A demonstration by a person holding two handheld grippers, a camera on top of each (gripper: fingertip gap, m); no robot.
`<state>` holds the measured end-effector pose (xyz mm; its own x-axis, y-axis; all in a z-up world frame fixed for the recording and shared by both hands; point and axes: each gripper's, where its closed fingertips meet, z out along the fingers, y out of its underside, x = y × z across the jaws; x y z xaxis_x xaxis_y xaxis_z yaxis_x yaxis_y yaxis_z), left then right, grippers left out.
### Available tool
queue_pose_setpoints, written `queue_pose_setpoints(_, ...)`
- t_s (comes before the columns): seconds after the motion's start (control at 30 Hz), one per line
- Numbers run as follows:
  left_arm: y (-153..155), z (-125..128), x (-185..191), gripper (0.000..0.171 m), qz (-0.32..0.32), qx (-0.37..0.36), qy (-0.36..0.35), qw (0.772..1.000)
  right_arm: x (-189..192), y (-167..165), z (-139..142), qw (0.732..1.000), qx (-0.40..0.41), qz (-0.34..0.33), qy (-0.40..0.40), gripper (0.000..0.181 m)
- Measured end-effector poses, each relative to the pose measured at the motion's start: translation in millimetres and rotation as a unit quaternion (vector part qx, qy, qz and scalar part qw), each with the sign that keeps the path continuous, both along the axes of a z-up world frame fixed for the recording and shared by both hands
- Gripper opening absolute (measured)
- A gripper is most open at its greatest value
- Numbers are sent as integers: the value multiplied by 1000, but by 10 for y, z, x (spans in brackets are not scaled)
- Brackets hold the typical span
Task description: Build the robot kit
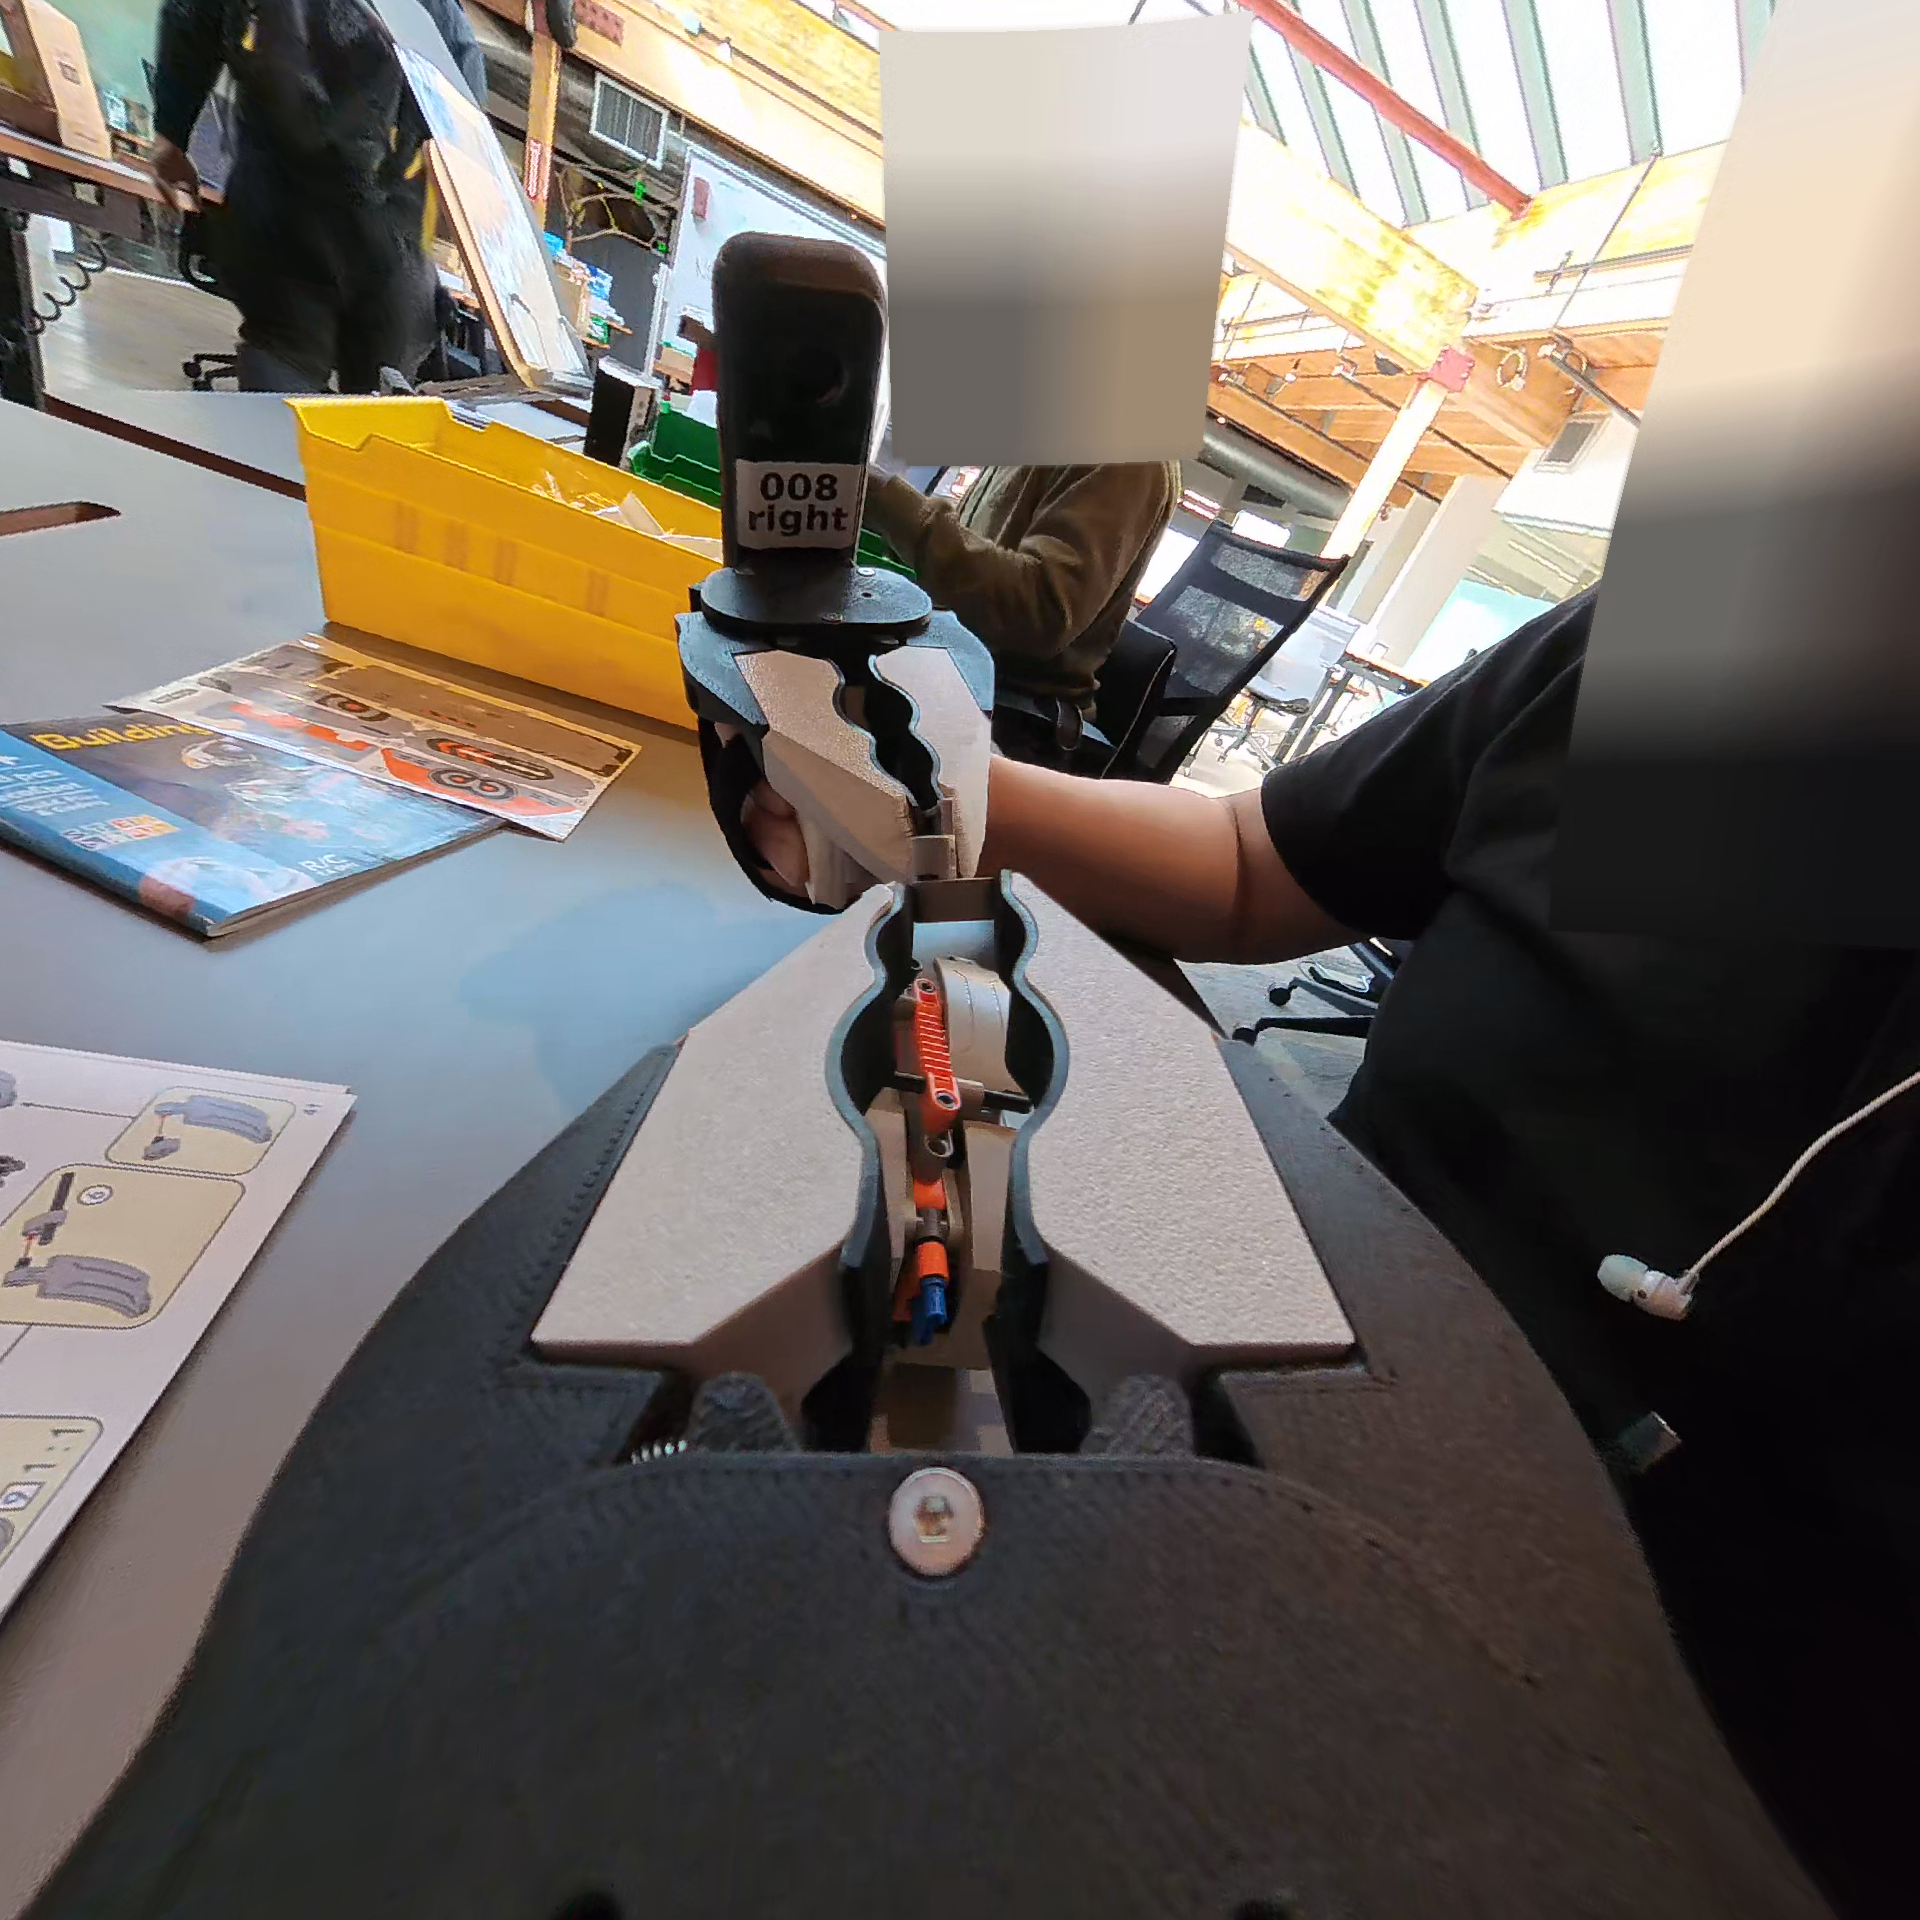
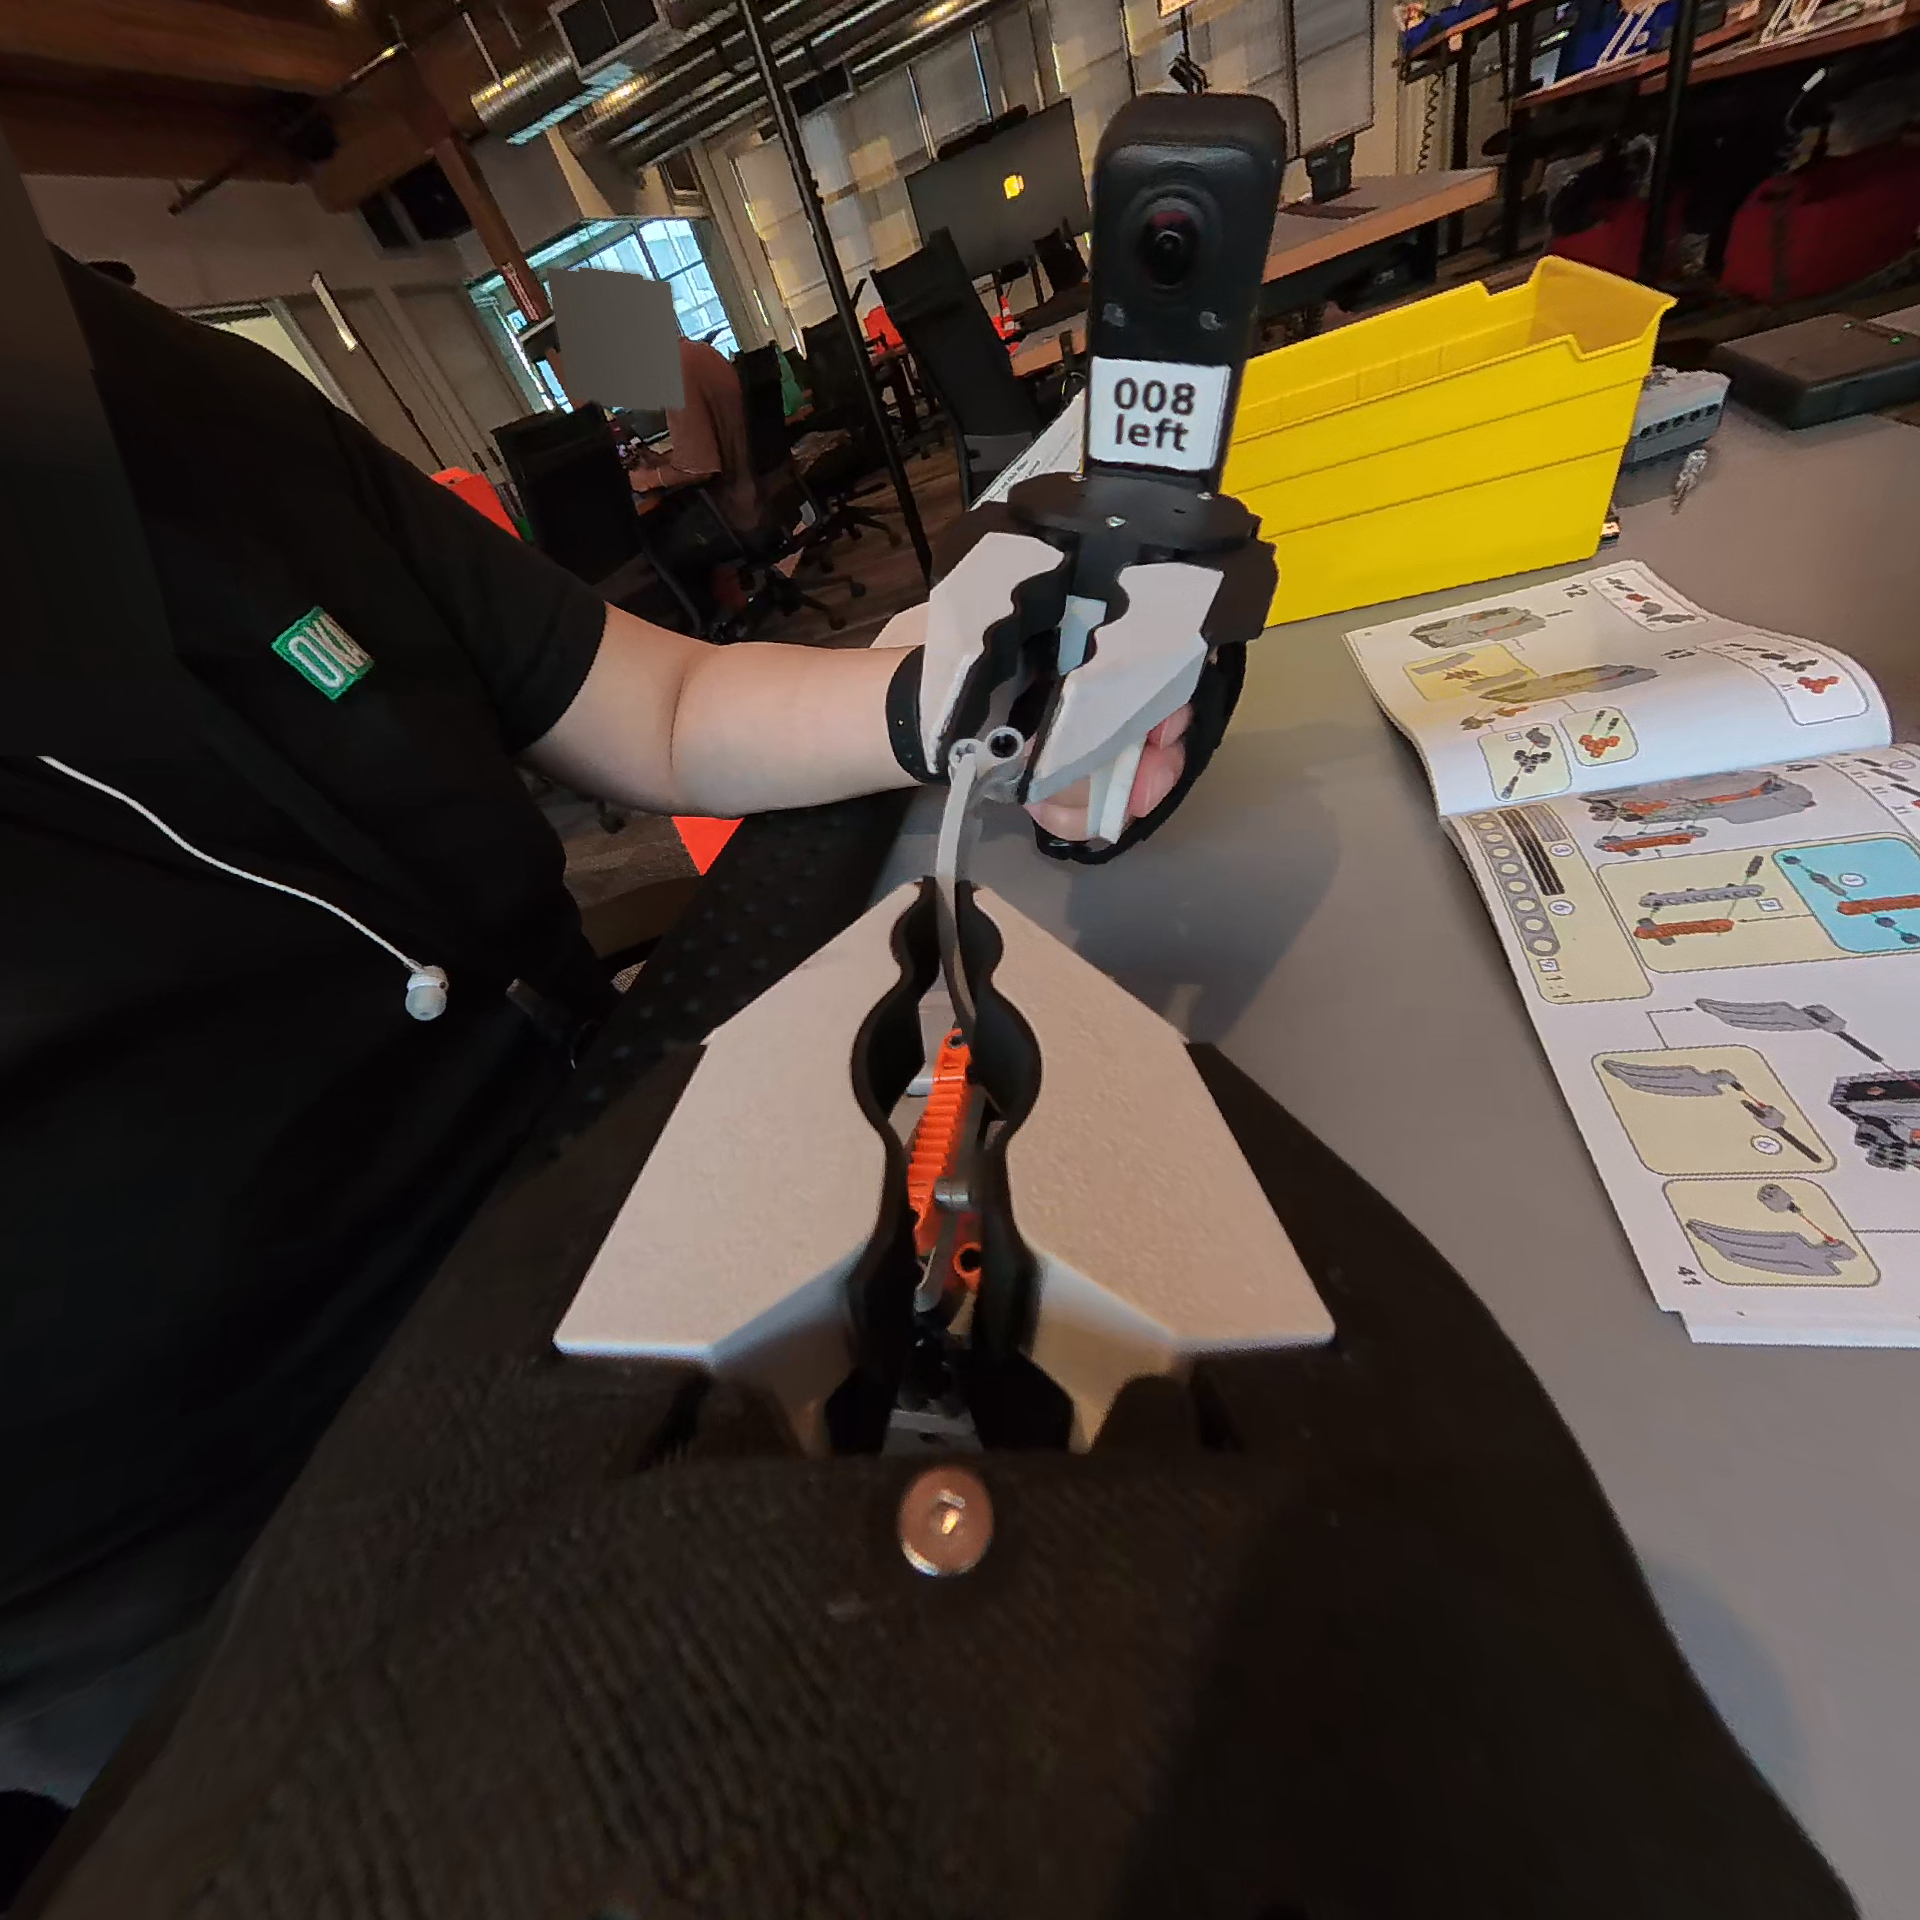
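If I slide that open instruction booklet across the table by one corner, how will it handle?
The open instruction booklet looks thin and floppy: its pages arch at the fold, so a corner push would probably buckle or flip a page. It seems light, and the smooth grey table suggests easy sliding. Both tools are shut on the orange-and-grey brick assembly.

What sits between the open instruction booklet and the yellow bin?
In the right wrist view, only bare grey table lies between the open instruction booklet and the yellow bin.

White label (image 1: 798, 502) on each camera (image 1: 800, 343); green shirt badge (image 2: 322, 651).
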<state>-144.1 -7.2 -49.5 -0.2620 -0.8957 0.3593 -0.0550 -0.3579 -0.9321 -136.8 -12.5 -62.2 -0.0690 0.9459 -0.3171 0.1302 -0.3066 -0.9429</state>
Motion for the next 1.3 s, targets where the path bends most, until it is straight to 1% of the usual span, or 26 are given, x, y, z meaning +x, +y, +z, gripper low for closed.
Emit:
queue_pose_setpoints(0.1, 19, -10, 6, 12, 12, 14, 5, 1000, 4, 18, -8, 1000, -2, -5, -2, 0)
queue_pose_setpoints(0.37, 57, -56, 15, 12, 24, 20, 16, 999, 12, 53, -48, 1000, -4, -13, -11, 0)
queue_pose_setpoints(0.8, 89, -94, 15, 13, 26, 8, 24, 999, 16, 80, -84, 1000, -14, -17, -17, 0)
queue_pose_setpoints(1.3, 131, -168, 30, 13, 36, 10, 45, 998, 6, 130, -177, 999, -3, -33, -35, 1)
